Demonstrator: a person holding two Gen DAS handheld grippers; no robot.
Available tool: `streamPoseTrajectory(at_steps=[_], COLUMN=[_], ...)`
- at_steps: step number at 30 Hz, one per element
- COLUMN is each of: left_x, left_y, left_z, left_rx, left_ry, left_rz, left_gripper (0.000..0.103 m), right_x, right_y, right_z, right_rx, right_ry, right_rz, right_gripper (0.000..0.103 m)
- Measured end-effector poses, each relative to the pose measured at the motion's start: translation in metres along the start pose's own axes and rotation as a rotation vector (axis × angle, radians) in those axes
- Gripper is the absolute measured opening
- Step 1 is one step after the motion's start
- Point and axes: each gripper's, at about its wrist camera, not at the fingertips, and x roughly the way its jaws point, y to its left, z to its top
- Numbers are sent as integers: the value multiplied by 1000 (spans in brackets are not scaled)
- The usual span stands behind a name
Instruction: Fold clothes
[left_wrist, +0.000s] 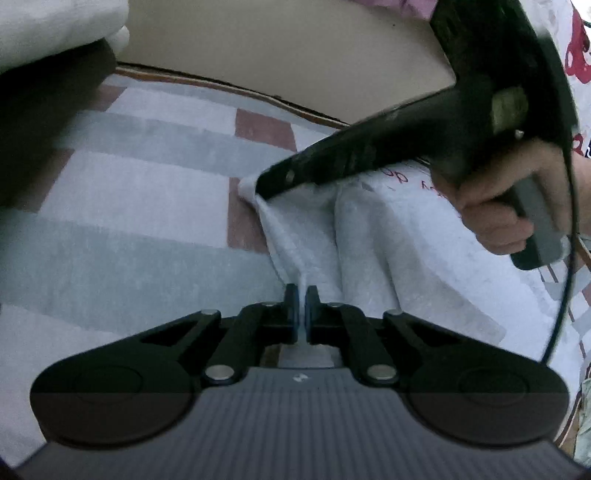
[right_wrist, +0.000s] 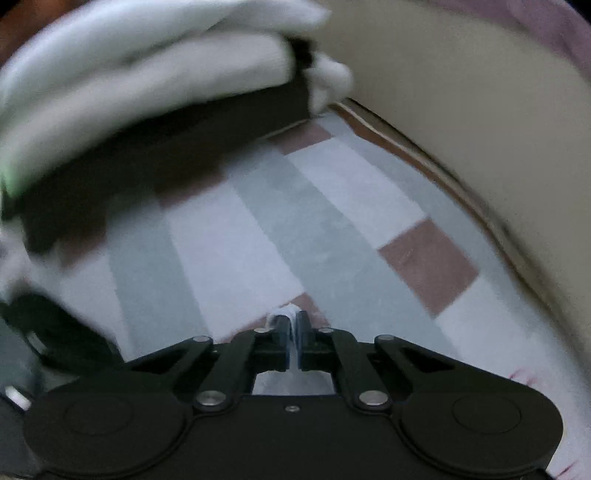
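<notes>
Both the left gripper (left_wrist: 301, 295) and right gripper (right_wrist: 291, 325) fingers pinch an edge of the white terry-cloth garment (left_wrist: 388, 236) stretched between them over the checked bedsheet (left_wrist: 147, 192); thin bites could slip if tugged.

White garment (left_wrist: 388, 236), red lettering; bedsheet (left_wrist: 129, 192) checked grey, white, brownish-red.

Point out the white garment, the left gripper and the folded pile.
garment (left_wrist: 388, 236): left wrist view, flat middle of the cloth.
left gripper (left_wrist: 302, 295): left wrist view, between its fingertips.
pile (right_wrist: 147, 66): right wrist view, white top layer.
</notes>
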Motion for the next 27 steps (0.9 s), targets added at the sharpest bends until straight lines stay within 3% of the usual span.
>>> streamPoseTrajectory(at_steps=[4,5,7,10,13,16,17,19,21,25,27], left_x=[-10,-13,-17,-25,-35,-38,-42,-55,-74,-105,-107], left_y=[8,8,7,4,0,-1,0,12,16,5,-8], left_z=[-12,-14,-16,-20,-21,-24,-27,-35,-45,-63,-66], left_rx=[-79,-77,-60,-34,-40,-52,-59,-155,-205,-174,-144], left_ry=[-17,-21,-30,-45,-52,-24,-24,-8,-12,-52,-46], left_rz=[-28,-19,9,63,145,225,213,117,25,-20,-44], left_gripper=[3,3,2,3,3,1,1,1,4,5,15], right_x=[-2,-1,-8,-16,-21,-24,-28,-37,-49,-79,-102], right_y=[-77,-87,-84,-78,-67,-75,-81,-90,-90,-66,-42], right_z=[-25,-35,-34,-32,-26,-36,-40,-49,-54,-66,-82], right_rx=[778,883,827,809,748,837,886,957,941,784,678], right_ry=[11,2,-25,-115,-161,-211,-246,-304,-316,-295,-338], right_rz=[240,254,185,238,218,190,185,176,187,128,77], right_gripper=[3,3,3,3,4,6,7,8,11,37,41])
